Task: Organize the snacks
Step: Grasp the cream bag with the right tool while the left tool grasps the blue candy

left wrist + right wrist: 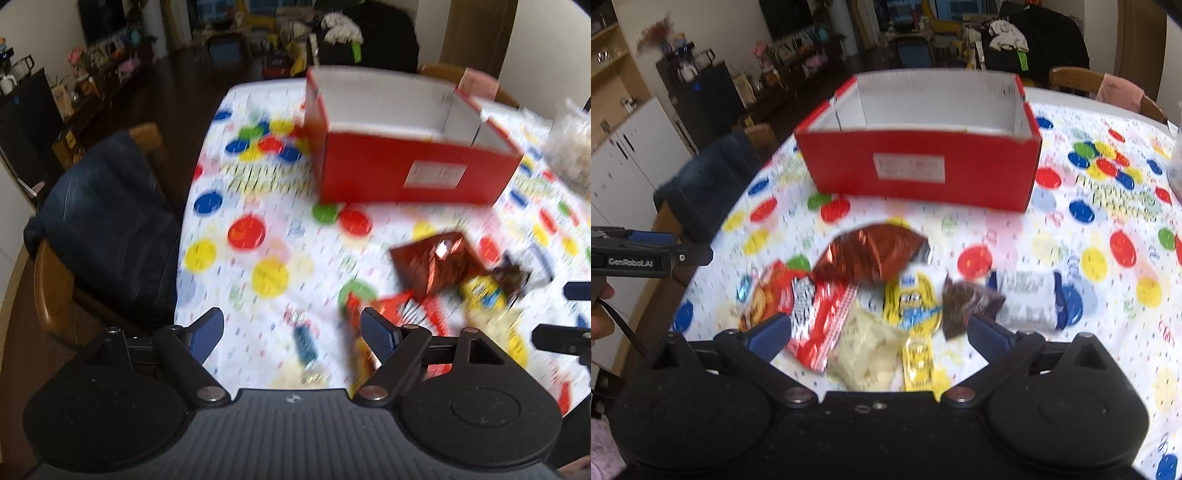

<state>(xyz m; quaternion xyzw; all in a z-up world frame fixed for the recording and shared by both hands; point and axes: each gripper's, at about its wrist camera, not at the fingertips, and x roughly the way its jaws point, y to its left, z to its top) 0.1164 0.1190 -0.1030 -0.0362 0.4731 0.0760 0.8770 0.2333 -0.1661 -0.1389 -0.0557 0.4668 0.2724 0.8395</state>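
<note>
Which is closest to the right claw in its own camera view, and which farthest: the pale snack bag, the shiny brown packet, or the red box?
1. Pale snack bag: lying between the open fingers of the right claw, nearest.
2. Shiny brown packet: mid-table, beyond the pile of snacks.
3. Red box: behind the packet, open-topped, farthest.

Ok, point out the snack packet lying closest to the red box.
The shiny brown foil bag. It lies at the far edge of the pile, toward the red box; the yellow packet and the red packet lie nearer the camera.
</note>
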